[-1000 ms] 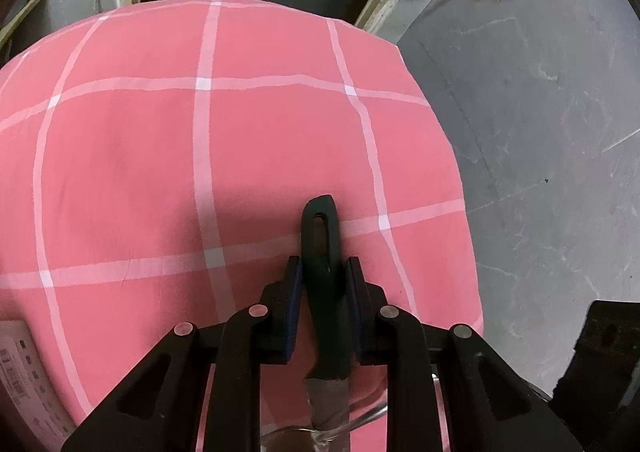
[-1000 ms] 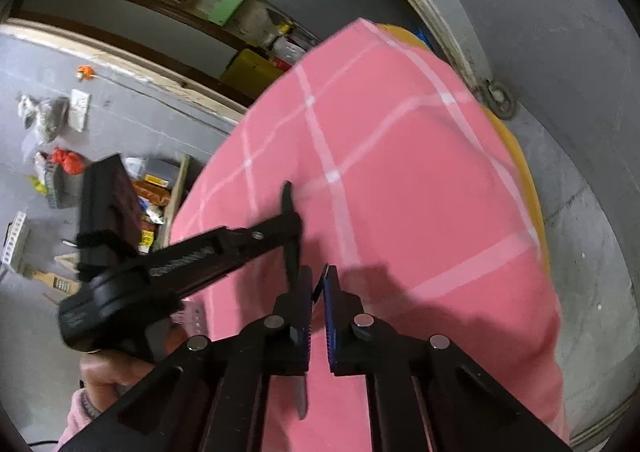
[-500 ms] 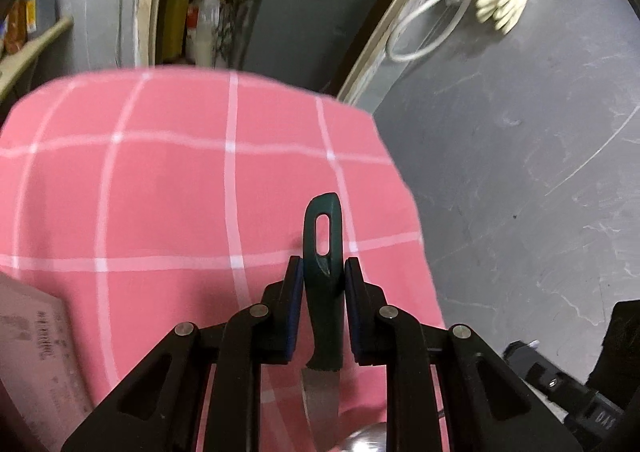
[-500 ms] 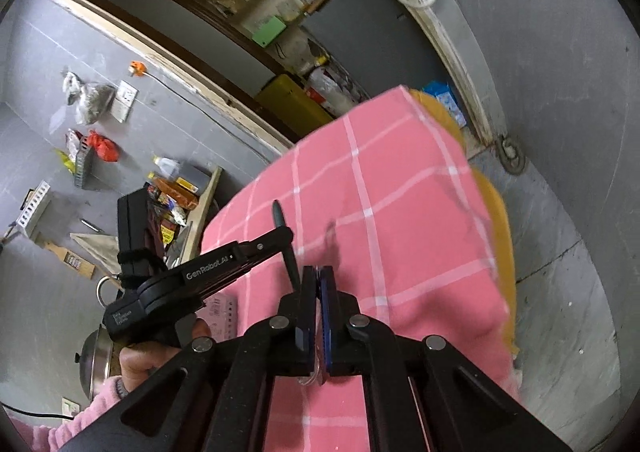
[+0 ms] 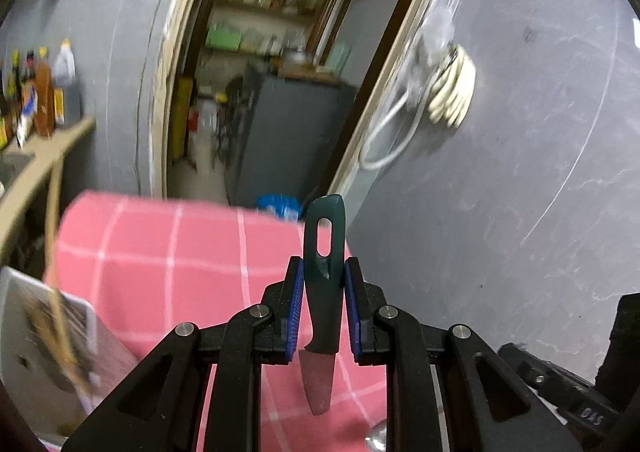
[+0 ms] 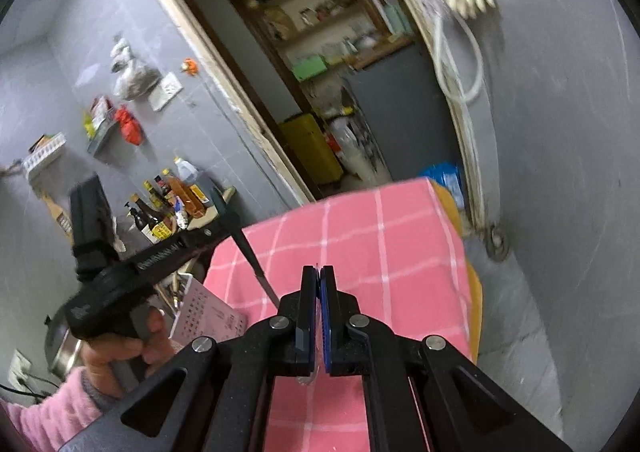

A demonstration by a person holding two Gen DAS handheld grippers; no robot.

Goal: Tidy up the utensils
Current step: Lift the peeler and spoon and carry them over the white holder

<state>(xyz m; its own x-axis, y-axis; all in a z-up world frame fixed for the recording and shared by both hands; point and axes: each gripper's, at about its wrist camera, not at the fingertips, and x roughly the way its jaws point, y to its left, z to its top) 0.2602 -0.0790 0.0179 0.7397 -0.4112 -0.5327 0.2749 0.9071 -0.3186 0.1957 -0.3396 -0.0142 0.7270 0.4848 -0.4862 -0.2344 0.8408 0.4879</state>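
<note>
Both grippers have tipped up since 1 s ago: views that were mostly pink cloth now show doorway and grey wall, w/ the table low in frame.

Far left, a wooden shelf (image 6: 188,219) w/ glass sauce bottles. Nearer, a white printed box (image 5: 48,336), blurred, sits at the table's left edge. The left gripper (image 5: 322,304) is clamped on the knife (image 5: 323,292): blue ribbed pads pinch the dark green plastic handle, slotted end pointing away, dull steel blade aimed back toward the camera, lifted clear above the pink checked tablecloth (image 5: 172,268). The cloth is soft, w/ thin white grid lines; far edge rounded.

The right gripper (image 6: 319,316) has its pads nearly together on smth thin and clear; can't tell what. Right of the table: bare grey concrete floor (image 6: 560,211), open room. A shiny round metal piece (image 5: 376,436) peeks in near the bottom.
</note>
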